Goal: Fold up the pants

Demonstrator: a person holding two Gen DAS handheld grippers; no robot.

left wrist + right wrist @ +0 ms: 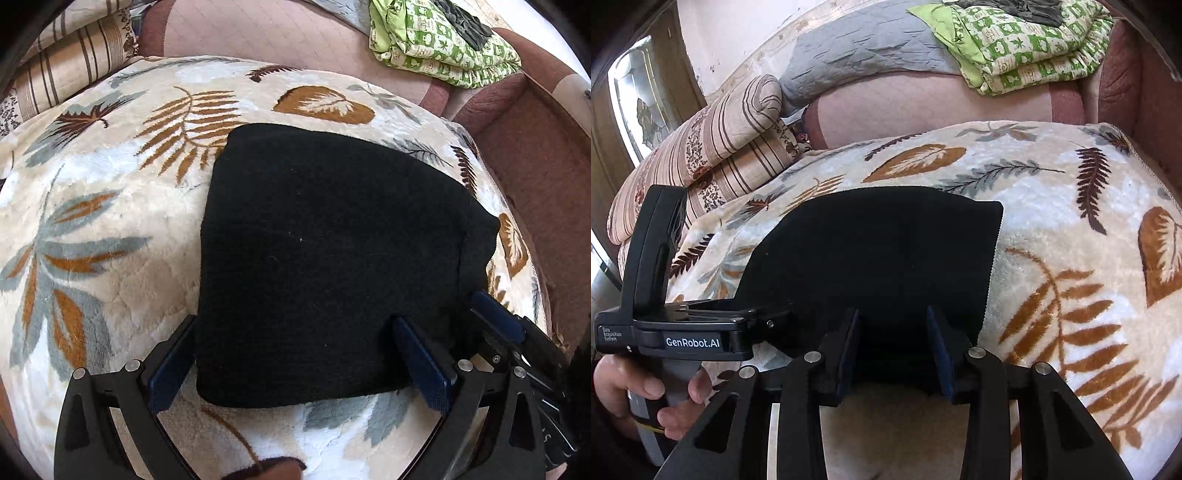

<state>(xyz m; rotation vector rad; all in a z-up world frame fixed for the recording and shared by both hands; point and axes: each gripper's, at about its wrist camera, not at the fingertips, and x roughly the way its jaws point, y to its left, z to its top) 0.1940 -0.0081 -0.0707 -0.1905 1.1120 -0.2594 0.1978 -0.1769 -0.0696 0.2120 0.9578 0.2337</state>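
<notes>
Left gripper (299,362) spread wide, straddling near edge of one folded black fleece pants (325,258), holding nothing. Right gripper (893,350) partly open over same bundle's near edge (871,258), nothing clamped. Lying on cream leaf-print plush blanket (110,221), bare margin all around.

This is a home, most likely a bedroom or living room with a bed or sofa. A plush leaf-patterned blanket (1052,206) covers the soft surface, with a pinkish mattress or cushion (923,107) behind it. A rolled striped quilt (731,140) lies at one side, and a folded green-and-white bedcover (1027,48) sits on a grey quilted spread (857,51). A wooden door with a glass panel (639,99) and a plain wall (738,33) stand behind.
</notes>
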